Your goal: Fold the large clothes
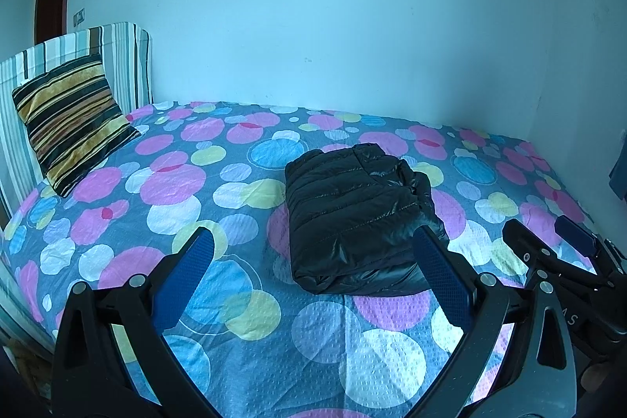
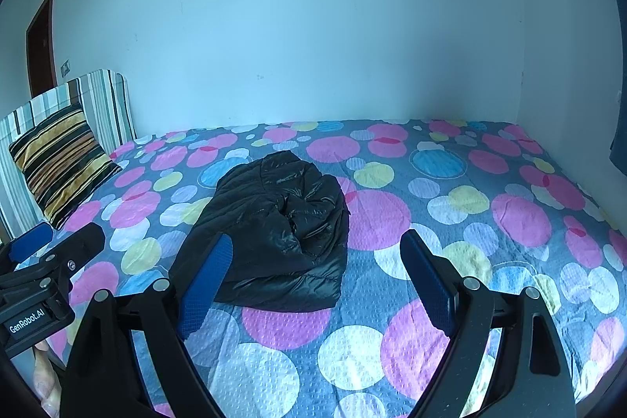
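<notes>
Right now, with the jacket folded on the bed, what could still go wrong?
1. The puffy jacket looks springy; its bunched right edge may open again.
2. Both hand-held grippers, left and right, hang open close by; a finger might catch the fold.
3. The glossy fabric may slip on the bedsheet.
</notes>
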Available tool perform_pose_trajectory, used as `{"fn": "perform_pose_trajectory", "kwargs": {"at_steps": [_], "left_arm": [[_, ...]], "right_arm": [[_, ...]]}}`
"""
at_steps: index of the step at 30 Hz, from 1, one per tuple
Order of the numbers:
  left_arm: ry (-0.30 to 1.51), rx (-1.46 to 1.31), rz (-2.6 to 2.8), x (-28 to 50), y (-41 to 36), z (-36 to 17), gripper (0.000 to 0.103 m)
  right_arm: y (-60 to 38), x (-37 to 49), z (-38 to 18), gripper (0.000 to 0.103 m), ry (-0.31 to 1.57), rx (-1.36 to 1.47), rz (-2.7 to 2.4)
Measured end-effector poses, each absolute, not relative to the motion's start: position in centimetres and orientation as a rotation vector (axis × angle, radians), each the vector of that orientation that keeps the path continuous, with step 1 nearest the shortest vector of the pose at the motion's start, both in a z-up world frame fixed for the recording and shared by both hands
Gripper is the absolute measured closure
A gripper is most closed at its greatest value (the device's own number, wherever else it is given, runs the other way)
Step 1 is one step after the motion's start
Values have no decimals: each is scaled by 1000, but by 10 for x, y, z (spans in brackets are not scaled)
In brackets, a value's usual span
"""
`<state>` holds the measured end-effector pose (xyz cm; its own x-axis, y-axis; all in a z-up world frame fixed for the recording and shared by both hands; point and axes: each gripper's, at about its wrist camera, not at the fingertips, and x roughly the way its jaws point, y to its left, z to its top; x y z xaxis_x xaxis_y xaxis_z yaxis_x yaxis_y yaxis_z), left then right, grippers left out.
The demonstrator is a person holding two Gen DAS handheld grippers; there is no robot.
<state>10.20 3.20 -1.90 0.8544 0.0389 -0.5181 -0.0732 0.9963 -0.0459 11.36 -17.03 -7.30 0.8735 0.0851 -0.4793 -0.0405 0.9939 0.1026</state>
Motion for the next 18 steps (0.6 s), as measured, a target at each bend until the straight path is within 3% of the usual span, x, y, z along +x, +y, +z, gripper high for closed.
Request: {"fn": "perform_pose_trajectory", "kwargs": {"at_steps": [18], "left_arm": [[537,-34,68,101,26,-17,2]], "right_arm": [[-174,114,-69,17,503,88,68]]}}
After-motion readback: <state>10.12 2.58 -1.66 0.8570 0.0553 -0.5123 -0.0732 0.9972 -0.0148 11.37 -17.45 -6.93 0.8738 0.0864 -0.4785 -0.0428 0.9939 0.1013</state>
